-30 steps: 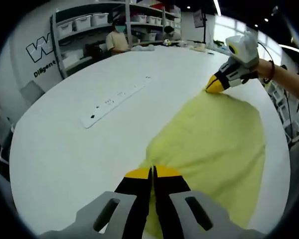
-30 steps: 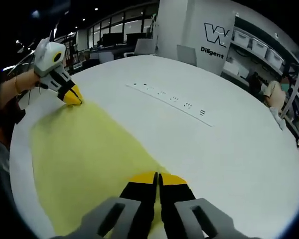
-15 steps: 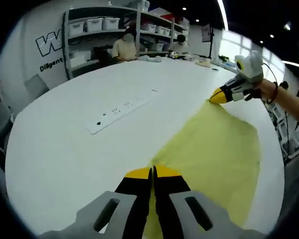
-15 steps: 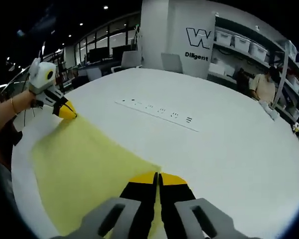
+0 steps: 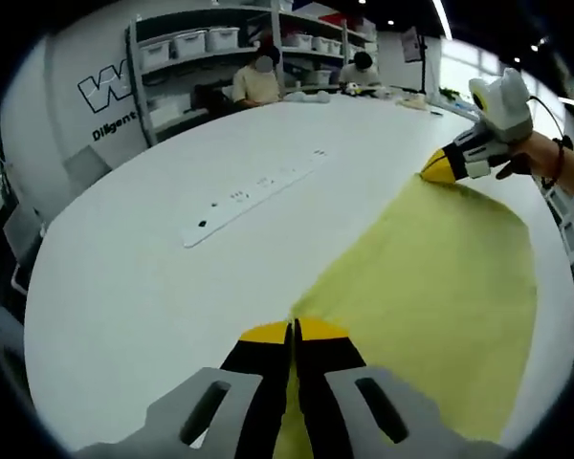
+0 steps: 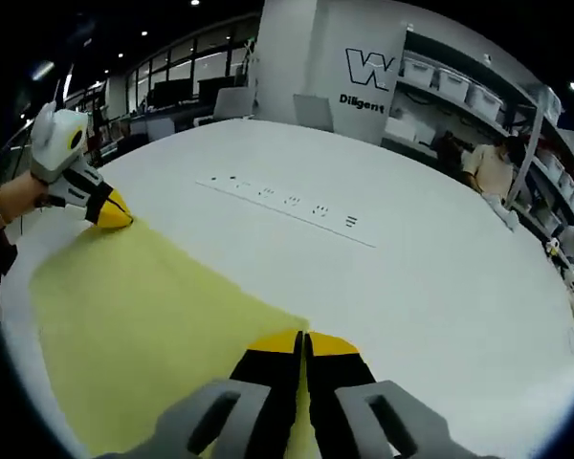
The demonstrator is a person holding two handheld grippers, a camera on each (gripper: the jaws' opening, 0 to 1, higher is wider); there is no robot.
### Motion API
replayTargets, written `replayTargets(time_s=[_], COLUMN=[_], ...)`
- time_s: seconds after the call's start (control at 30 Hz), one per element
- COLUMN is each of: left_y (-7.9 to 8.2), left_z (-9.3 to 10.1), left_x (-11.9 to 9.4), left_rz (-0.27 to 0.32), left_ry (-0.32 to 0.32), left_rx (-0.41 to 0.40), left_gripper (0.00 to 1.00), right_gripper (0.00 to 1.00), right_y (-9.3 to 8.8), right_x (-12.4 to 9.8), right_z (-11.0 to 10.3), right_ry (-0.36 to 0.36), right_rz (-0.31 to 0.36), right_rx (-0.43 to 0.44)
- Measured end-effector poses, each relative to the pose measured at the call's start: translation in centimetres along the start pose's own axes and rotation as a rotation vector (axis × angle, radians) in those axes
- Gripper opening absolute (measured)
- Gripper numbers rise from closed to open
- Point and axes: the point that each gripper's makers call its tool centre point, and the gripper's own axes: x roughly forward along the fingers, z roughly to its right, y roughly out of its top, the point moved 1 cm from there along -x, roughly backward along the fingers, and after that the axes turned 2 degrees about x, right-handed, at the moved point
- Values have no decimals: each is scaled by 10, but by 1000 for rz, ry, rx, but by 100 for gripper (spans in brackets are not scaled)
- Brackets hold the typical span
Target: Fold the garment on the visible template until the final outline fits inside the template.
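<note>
The left hand-held gripper [image 5: 294, 330] is clenched on one corner of a pale yellow garment [image 5: 430, 287], its yellow-tipped jaws pressed together with the cloth caught between them. In the right gripper view, the right hand-held gripper [image 6: 303, 338] is likewise clenched on the opposite corner of the garment, jaws closed with the fabric edge running into them. The garment lies stretched between the two, spread over a large white table [image 5: 153, 277] with one long edge drawn taut from gripper to gripper. In the left gripper view the right hand-held gripper enters from the upper right, carried by a person's hand [image 5: 545, 163] with a dark band at the wrist. Beyond the cloth, well apart from it, a long white strip with small dark marks [image 5: 253, 191] lies flat on the table. At the table's far side two people [image 5: 258, 81] sit before grey shelving [image 5: 201, 43] stacked with white bins, beside a wall bearing a large "W" logo [image 6: 368, 67].
</note>
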Motion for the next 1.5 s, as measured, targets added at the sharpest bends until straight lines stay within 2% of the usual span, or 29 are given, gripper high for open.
replayTargets(time_s=[0.3,0.5,0.63,0.7,0.83,1.03,1.17,1.3,1.5], left_y=[-2,0,2,4,5,-4,-12,-21,-25], left_z=[-1,0,-4,-6,-7,-1,8,12,17], left_x=[2,-3,-12,-18,-31,-50,-63,-71,-86], left_rz=[-6,-8,1,18,42,53,73,63,82], left_ry=[15,28,46,48,48,59,50,55,59], left_rx=[4,17,11,-17,-82,-129,-181,-198,-237], left_gripper=[1,3,17,22,34,49,51,54,55], right_gripper=[0,0,8,11,21,21,21,19,16], right_y=[-8,-4,2,2,7,4,-1,-7,-17], right_x=[6,0,-9,-7,-18,-27,-29,-26,-18], right_z=[-3,-1,0,13,16,24,32,39,45], right_ry=[-3,4,21,29,41,33,25,16,8], right_rz=[-5,17,49,58,71,64,57,42,13], right_rx=[-19,48,111,129,172,179,198,213,222])
